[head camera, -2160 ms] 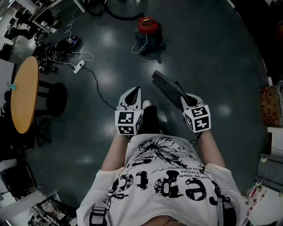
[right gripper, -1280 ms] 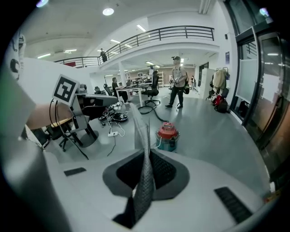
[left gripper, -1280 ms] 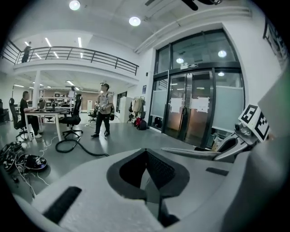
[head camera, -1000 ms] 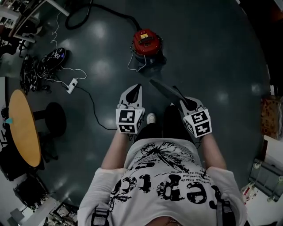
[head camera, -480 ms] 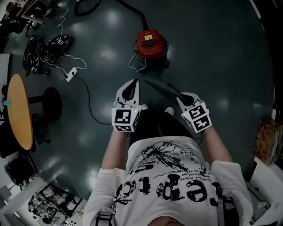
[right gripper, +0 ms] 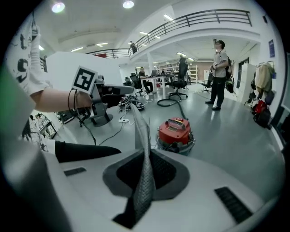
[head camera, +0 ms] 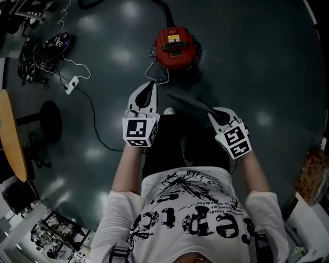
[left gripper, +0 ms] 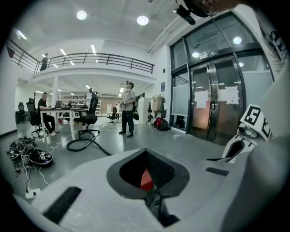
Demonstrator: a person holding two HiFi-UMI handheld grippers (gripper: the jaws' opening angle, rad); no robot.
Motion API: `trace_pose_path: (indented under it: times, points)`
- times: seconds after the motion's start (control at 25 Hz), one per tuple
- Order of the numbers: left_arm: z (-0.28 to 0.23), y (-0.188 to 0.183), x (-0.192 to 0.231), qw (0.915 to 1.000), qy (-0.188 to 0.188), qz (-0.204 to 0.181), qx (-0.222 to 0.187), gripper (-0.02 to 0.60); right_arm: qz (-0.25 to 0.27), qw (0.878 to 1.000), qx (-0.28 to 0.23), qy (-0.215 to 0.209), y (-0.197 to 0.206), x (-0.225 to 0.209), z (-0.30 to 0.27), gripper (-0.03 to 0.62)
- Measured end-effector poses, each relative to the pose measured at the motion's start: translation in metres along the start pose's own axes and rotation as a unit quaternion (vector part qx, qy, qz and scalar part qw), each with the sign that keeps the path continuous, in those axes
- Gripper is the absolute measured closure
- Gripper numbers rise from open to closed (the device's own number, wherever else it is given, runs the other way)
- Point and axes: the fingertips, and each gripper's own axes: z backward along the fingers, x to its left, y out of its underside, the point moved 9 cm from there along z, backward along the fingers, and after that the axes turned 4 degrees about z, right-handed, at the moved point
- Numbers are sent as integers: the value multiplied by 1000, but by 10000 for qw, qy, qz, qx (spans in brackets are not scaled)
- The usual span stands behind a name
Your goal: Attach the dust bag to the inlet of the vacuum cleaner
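Dark polished floor (head camera: 267, 61) of an open office hall, seen from above my shoulders, with the red vacuum cleaner (head camera: 177, 47) standing ahead of both hands. Right claw (head camera: 213, 115) pressed together on one edge of the dust bag (head camera: 187, 101), a thin dark sheet that juts toward the machine and stands edge-on between the jaws in the right gripper view; bag and cleaner are near each other but apart. Left claw (head camera: 149, 88) closed on nothing, its jaws meeting, with only a sliver of the red body showing past them. Risks, as I judge them: held by a single margin, the bag may sag, twist or slip out when it is pushed against the machine, and my closed left claw cannot steady it until it opens. The white cable (head camera: 152, 67) looped at the cleaner's near side could also snag it. Not resolved: the inlet itself, which no view shows; the bag's collar or opening, lost in its dark edge-on profile; the hose (head camera: 165, 11), cut off at the top edge.
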Motion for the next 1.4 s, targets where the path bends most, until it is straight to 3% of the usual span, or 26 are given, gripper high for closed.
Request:
trace_pose_path:
  times: [0.2,0.32,0.48,0.68,0.84,0.96,1.2,1.4]
  points:
    - [-68,75,28,9978,243,-543,-289,578,483,9984,-261,-132,41,-32,-78,571]
    - [-97,107,27,9924,397,-978,-634,578,1224,9918,-274,-232,64,-42,-119,571]
    - [-134,149,38,9880,524,-1205,-812,577,2053,9784,-242,-91,93,-59,-171,571]
    - [-167,176,64,9812,466,-1650,-890,567,2241,9742,-250,-36,114,-70,-208,571]
    - [-205,174,84,9769,671,-1985,-420,517,2238,9740,-313,-144,115,-70,-216,570]
    - [-239,163,96,9696,862,-2284,-153,432,2210,9745,-335,-182,115,-75,-221,569]
    - [-276,150,110,9605,1418,-2367,350,411,2255,9728,-382,-366,123,-80,-230,571]
    - [-278,158,105,9267,1910,-3120,865,411,2519,9661,-331,-451,122,-87,-238,571]
